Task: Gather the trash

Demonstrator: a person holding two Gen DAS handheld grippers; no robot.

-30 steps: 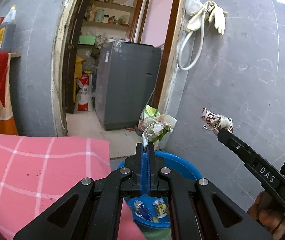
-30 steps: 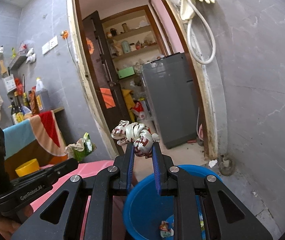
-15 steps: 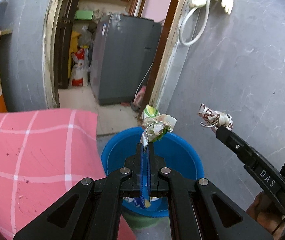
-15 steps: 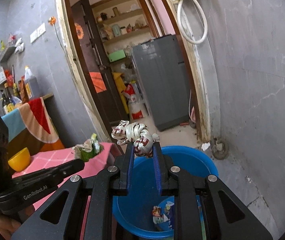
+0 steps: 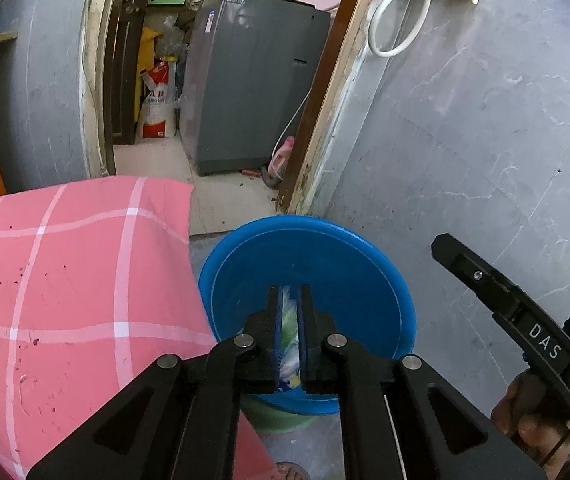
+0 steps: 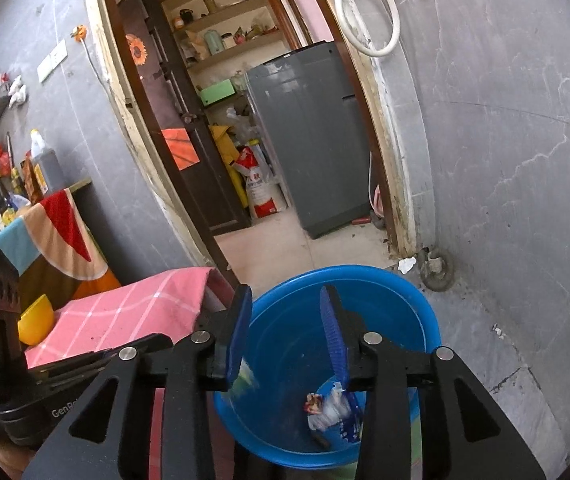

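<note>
A blue tub [image 5: 305,224] stands on the floor just below both grippers, beside the pink-clothed table. My left gripper [image 5: 289,290] hangs over the tub with its fingers a narrow gap apart. A green and white wrapper [image 5: 288,332] shows blurred through that gap, loose and below the pads. In the right wrist view the same wrapper [image 6: 245,376] is a blur inside the tub [image 6: 365,270]. My right gripper [image 6: 285,296] is wide open above the tub and holds nothing. A crumpled red and white wrapper [image 6: 321,406] lies on the tub's bottom among other scraps.
A pink checked cloth [image 5: 65,280] covers the table to the left, with a yellow bowl [image 6: 37,320] on it. The grey wall [image 5: 485,140] rises close on the right. A doorway behind shows a grey washing machine [image 5: 253,80]. A hand [image 5: 525,420] holds the right gripper's handle.
Both grippers tipped down over the tub and opened. The red and white wrapper dropped from the right one into the tub; the green and white wrapper left the left one's fingers.
</note>
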